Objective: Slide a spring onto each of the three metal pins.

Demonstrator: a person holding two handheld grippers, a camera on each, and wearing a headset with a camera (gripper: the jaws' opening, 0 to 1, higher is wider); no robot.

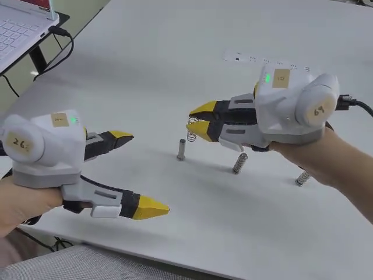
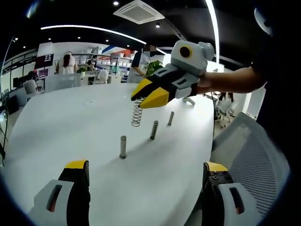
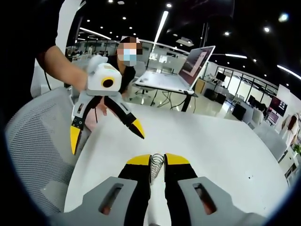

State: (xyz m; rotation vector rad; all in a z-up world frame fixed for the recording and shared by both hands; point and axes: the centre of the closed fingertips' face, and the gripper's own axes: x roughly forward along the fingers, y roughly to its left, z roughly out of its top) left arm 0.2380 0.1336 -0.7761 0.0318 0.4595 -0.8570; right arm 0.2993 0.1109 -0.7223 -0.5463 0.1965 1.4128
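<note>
White table [image 1: 175, 52] in a bright open-plan office, with a laptop [image 1: 20, 26] at its far left. The right gripper [image 1: 195, 121] is closed on a spring [image 1: 191, 129], held just above the bare pin [image 1: 181, 149] without touching it. The left gripper [image 1: 148, 172] hovers near left, jaws spread wide

The broad white tabletop [image 1: 175, 64] is smooth and matt. The short grey cylindrical pin [image 1: 181, 149] looks like dull metal, and the thin coiled wire spring [image 2: 136, 114] is bright metal. The left gripper [image 1: 148, 172] and right gripper [image 1: 195, 121] have smooth white plastic shells.
</note>
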